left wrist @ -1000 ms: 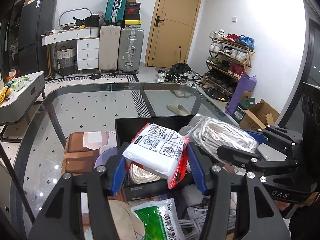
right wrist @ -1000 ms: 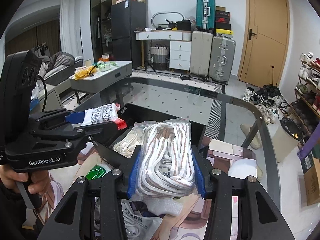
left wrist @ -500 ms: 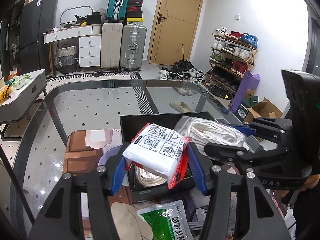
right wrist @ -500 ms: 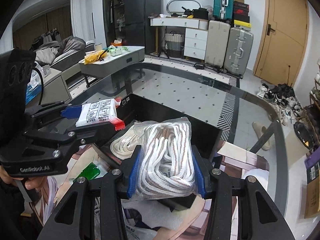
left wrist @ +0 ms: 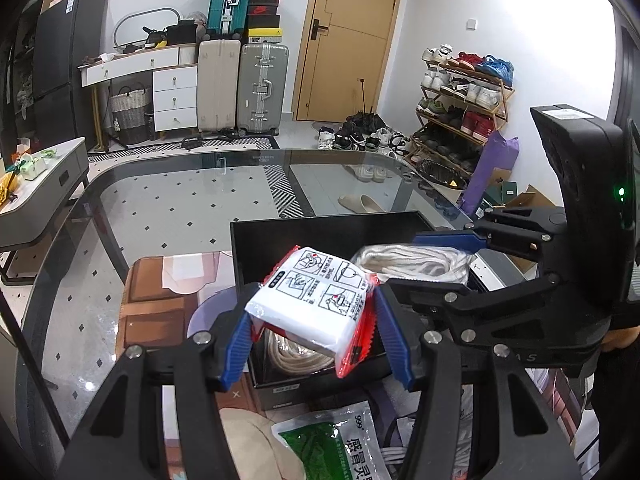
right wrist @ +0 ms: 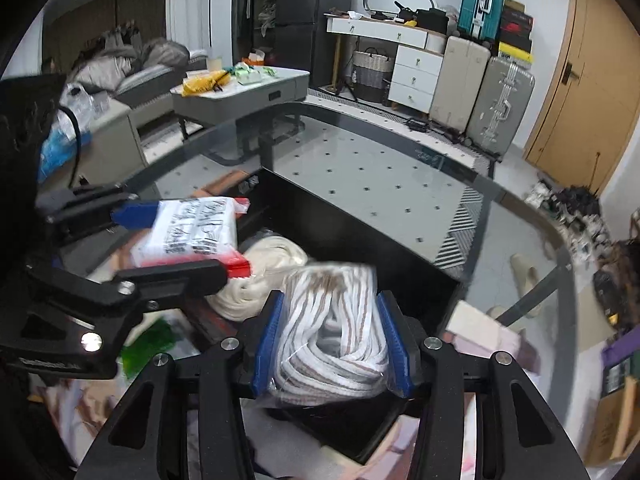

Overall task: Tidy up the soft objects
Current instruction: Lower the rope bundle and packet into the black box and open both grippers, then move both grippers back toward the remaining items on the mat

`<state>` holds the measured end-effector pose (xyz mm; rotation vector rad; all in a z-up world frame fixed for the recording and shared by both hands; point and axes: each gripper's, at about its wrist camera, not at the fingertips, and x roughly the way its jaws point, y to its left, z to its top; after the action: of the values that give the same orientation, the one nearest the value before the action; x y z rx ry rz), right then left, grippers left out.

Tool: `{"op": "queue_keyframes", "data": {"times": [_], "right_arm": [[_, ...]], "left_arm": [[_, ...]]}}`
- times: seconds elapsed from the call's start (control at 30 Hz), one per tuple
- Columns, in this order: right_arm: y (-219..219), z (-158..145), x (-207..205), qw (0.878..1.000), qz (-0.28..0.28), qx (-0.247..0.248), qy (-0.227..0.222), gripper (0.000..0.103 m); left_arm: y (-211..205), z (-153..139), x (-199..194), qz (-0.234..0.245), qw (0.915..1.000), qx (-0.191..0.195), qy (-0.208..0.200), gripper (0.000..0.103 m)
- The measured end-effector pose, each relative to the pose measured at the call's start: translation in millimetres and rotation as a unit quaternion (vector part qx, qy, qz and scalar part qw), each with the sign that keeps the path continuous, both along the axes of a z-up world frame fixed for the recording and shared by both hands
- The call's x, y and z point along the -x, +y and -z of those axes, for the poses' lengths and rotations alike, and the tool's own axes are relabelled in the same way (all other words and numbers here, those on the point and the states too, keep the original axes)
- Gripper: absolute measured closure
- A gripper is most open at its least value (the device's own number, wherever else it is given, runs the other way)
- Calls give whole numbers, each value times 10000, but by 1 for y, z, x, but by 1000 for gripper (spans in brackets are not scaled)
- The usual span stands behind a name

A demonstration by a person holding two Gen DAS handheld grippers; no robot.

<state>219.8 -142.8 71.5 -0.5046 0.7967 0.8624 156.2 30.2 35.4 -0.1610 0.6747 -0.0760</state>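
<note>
Black box (left wrist: 320,236) has one cord (left wrist: 296,354) in; my left hand-held gripper (left wrist: 316,336) clamps tissue pack (left wrist: 316,300), right hand-held gripper (right wrist: 332,344) clamps bagged rope (right wrist: 332,320) over box; green packet (left wrist: 332,444) left at surface near edge.

Right gripper (right wrist: 332,340) with bagged striped rope (right wrist: 334,332) carried lower, over black box (right wrist: 360,236), closer to cream rope coil (right wrist: 260,276) inside. Right gripper rolled slightly. Box seen nearer.
</note>
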Motion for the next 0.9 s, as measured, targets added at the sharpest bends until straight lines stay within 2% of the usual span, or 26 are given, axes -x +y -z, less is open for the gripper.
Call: {"op": "queue_keyframes", "data": {"times": [0.2,0.33,0.47,0.57,0.63,0.73,0.77,0.83,0.9], "right_arm": [[-10,-5,8,9996,87,-75,-270,53],[-14,-9,25,9974,128,-8,-716,53],[-22,-12,39,9955,253,-36,-910,47],[-33,-15,50,9950,393,-170,-902,37],[-42,-20,54,9939,546,-366,-890,22],[-58,-25,62,9908,807,-645,-871,10],[-65,-28,65,9895,909,-767,-827,8],[-75,-30,70,9868,1101,-952,-715,1],[-83,-31,75,9843,1278,-1058,-597,1]], "left_arm": [[-3,3,-4,57,10000,-21,51,46],[-9,5,-5,66,9998,-178,24,45],[-12,6,-3,119,9996,-239,40,39],[-13,4,1,171,9996,-200,46,33],[-12,1,7,208,9997,-132,-14,27],[-12,-4,18,168,9997,-137,-106,12],[-12,-6,22,62,9997,-201,-147,2],[-10,-9,31,-72,9995,-195,-255,0],[-6,-11,39,-112,9995,-63,-287,0]]}}
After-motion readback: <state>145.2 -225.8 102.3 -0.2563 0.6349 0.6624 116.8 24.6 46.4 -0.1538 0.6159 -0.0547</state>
